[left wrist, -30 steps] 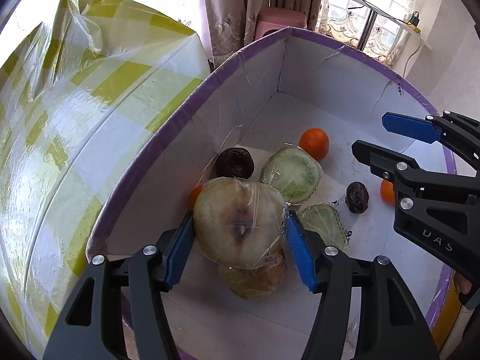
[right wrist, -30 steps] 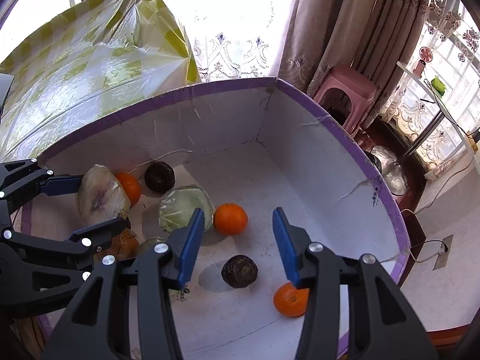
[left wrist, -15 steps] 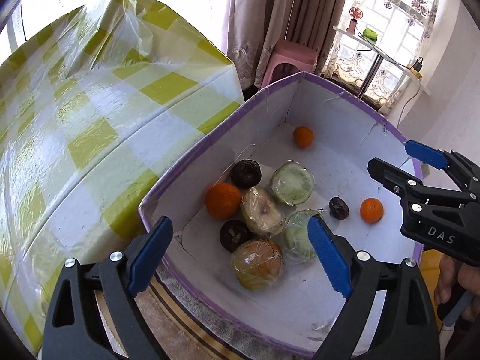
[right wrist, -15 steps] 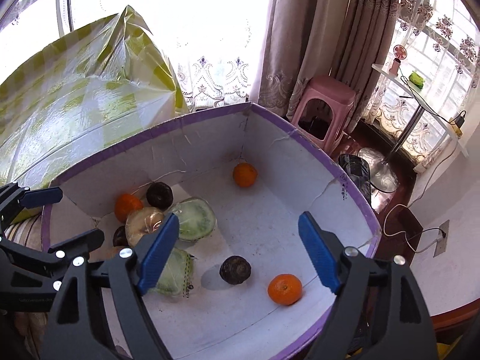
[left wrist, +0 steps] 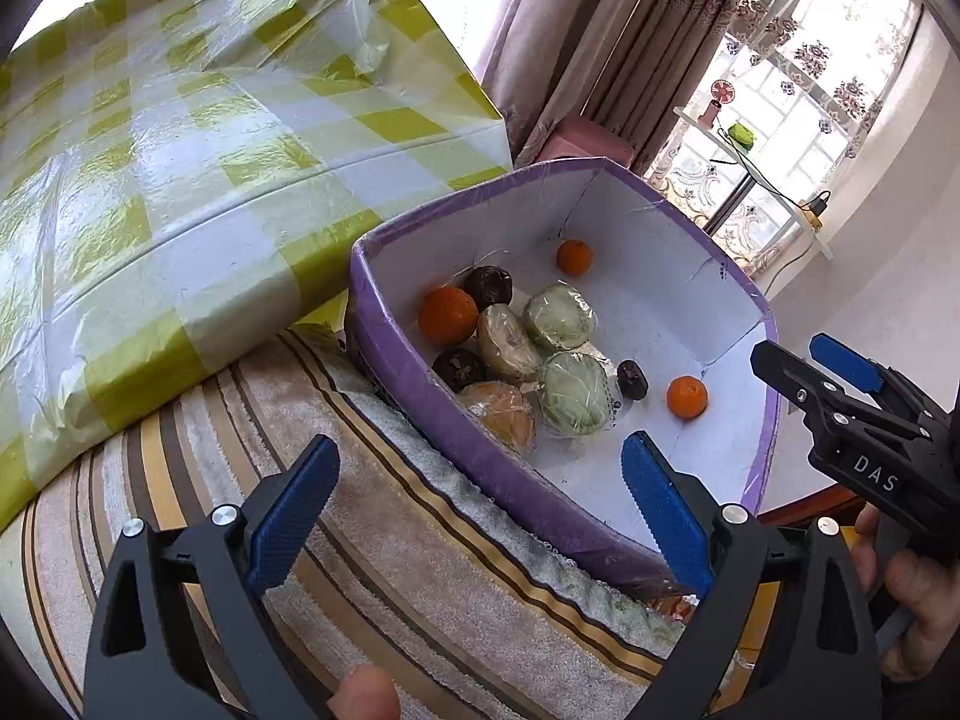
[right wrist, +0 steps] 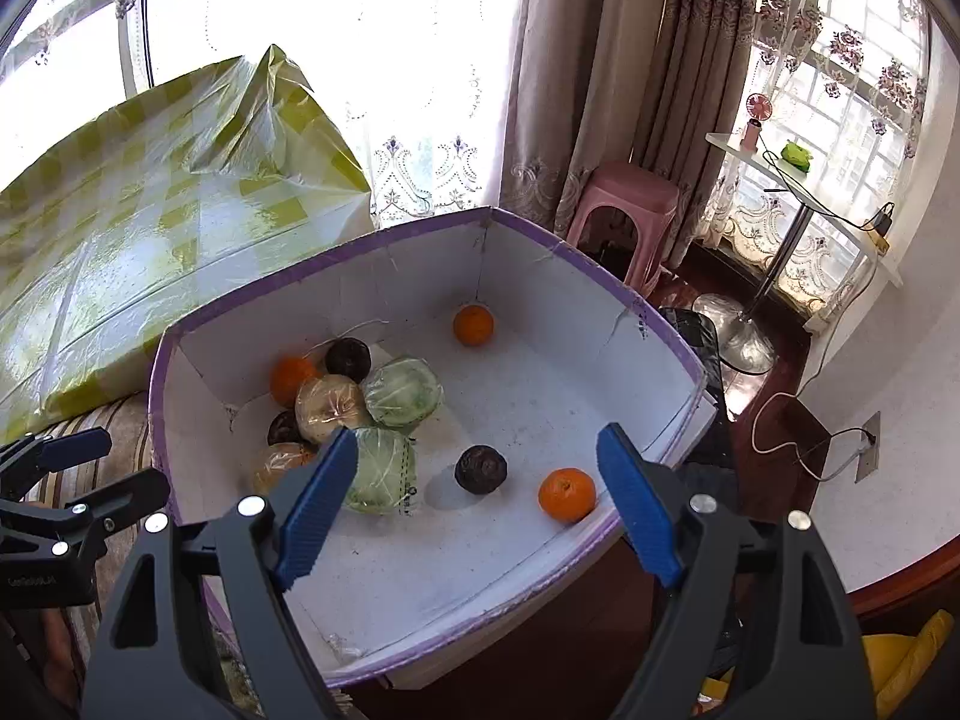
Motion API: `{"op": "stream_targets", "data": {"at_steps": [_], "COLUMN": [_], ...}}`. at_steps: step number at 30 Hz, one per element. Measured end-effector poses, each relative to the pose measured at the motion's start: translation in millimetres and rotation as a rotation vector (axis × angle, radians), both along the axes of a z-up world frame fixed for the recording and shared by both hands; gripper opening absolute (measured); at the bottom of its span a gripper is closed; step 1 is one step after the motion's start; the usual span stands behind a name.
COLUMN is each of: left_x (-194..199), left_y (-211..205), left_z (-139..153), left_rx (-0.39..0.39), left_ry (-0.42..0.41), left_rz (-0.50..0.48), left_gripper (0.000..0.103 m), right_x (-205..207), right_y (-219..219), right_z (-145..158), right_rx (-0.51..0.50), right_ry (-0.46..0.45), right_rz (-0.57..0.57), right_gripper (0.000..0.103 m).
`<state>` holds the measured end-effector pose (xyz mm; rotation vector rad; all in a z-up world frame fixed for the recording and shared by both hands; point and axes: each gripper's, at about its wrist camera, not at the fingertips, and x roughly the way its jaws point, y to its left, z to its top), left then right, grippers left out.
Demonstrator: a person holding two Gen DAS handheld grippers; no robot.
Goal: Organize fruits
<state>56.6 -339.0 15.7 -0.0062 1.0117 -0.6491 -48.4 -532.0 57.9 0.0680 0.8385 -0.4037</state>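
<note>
Here: "DAS" on right hand-held gripper, wide, empty; left hand-held gripper opening, empty.

1. The left gripper points steeply downward; its jaws are opening, with nothing between the blue pads.
2. The right gripper also tilts downward, its jaws spread wide and gripping nothing.
3. A hand holds the right gripper's handle at the left view's lower right edge.
4. A fingertip shows below the left gripper.
</note>
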Motion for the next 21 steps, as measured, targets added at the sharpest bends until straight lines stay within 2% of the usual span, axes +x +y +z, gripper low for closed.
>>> {"op": "stream_targets", "data": {"at_steps": [5,8,11,12,21], "left_x": [0,-4,-6,-6,-12], "left_y": [1,-3,-1,0,-1], "left_z": [-4,-5,-1,-1,4], "left_rx": [0.009,0.07,0.057,0.057,0.057], "left_ry": [0.0,-0.044,-0.066,-0.069,-0.109], "left_rz": [0.003,0.024,0.02,0.023,-0.006], "left_gripper": [0.092,0.092,0.093,0.099,0.098], "right_x": [-4,1,6,7,8], "right_y": [4,10,15,16,11], "right_z": [-6,-9,-9,-9,-17], "right_rx": [0.012,0.006,-0.002,-0.001,0.004], "right_ry": [0.016,0.027,0.024,0.027,0.039], "right_rz": [-0.019,-0.002,0.011,0.012,0.005], "right_gripper": [0.082,0.082,0.082,0.082,0.082]}}
